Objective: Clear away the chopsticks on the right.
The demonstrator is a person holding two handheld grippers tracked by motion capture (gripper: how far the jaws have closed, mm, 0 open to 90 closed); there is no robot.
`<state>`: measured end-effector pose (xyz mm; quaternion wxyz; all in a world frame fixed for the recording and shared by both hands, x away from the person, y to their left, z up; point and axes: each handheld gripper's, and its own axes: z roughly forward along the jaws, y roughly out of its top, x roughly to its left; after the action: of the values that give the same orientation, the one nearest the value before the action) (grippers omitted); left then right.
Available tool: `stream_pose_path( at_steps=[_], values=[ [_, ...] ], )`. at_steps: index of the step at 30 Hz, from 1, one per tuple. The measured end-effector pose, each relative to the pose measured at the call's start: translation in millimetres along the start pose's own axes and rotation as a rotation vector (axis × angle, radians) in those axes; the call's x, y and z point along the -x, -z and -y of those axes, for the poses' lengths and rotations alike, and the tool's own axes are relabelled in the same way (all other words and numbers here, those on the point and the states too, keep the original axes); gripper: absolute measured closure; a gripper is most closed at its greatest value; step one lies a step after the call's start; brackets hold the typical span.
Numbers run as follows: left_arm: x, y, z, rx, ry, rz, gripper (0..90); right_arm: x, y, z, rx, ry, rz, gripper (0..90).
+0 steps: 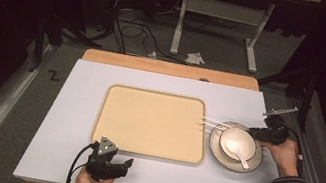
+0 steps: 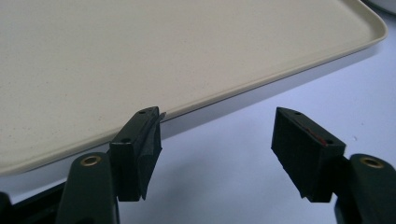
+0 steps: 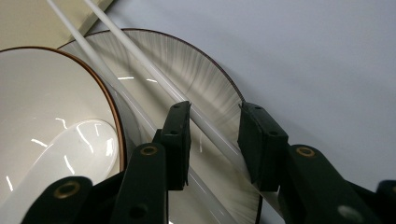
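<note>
A big white mat (image 1: 153,135) covers the table (image 1: 170,68), and a tan tray (image 1: 151,122) lies flat in the middle of it. From up high, the tray sits between the two grippers. The left gripper (image 1: 118,165) is held low on the mat, just in front of the tray's near edge. The right gripper (image 1: 254,133) is at the far side of a plate (image 1: 221,155) that lies just right of the tray.

On the plate stands a white bowl (image 1: 238,141) with a white spoon (image 1: 237,152) in it. Two white chopsticks (image 1: 211,122) lie across the plate's back rim, and their tips reach over the tray's edge.

The left gripper view shows what the high view cannot: its jaws stand wide apart with nothing between them. The left jaw's tip is right at the tray's (image 2: 187,56) rim, and the right jaw is over bare mat (image 2: 233,158).

The right gripper view comes in close on the plate (image 3: 210,84). One chopstick (image 3: 154,77) runs between the two jaws, which stand a little apart on either side of it. I cannot tell if they touch it. The other chopstick (image 3: 100,65) passes just left of the left jaw, next to the bowl (image 3: 51,102). The spoon (image 3: 74,154) lies in the bowl, left of the fingers.

Past the table, cables (image 1: 131,27) lie on the floor beside a white stand (image 1: 220,15).
</note>
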<state>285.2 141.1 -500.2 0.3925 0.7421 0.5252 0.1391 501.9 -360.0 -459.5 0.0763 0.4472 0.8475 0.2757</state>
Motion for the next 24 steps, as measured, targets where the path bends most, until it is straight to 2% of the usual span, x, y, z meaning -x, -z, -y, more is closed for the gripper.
stream_pose_path(
  at_steps=[24],
  values=[
    [1.2, -1.7, 0.1, -0.01, -0.009, 0.003, 33.3, -1.1, -1.1, 0.8, -0.013, 0.005, -0.006, 68.1]
  ],
)
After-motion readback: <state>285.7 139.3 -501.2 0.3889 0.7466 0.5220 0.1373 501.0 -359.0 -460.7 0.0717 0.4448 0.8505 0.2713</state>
